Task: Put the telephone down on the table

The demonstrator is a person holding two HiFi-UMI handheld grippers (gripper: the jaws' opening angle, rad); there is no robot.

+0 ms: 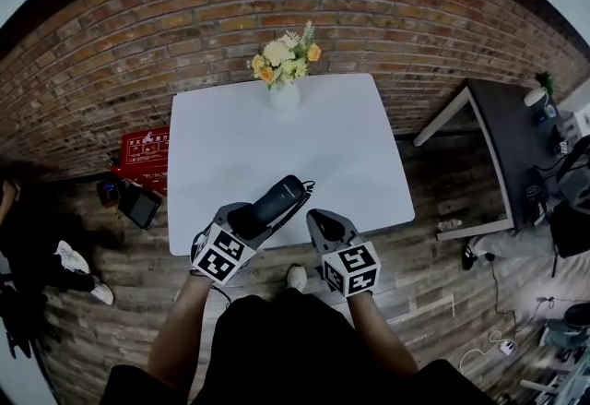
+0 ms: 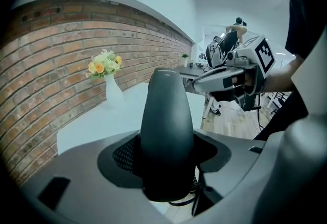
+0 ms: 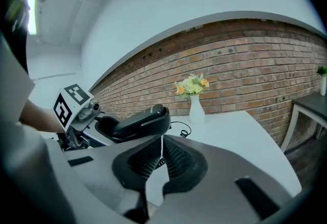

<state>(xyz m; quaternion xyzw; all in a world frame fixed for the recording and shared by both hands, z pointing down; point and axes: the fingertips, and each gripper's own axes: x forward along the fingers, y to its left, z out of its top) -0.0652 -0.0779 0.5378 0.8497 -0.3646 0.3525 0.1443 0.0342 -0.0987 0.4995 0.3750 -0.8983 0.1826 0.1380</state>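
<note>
White table (image 1: 230,154), flower vase (image 1: 284,97) atop

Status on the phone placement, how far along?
Done: telephone is clamped in the left gripper. In hand: it hangs over the white table at its near edge, apparently not resting yet. Left: lower it, open the jaws. Right gripper is shut, empty.

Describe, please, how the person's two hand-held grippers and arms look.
Both the left hand-held gripper and the right hand-held gripper have smooth grey shells tapering to the jaws, with black ribbed pads inside. Each carries a white cube with black square markers. The person wears black clothing; the forearms are unsleeved.
</note>
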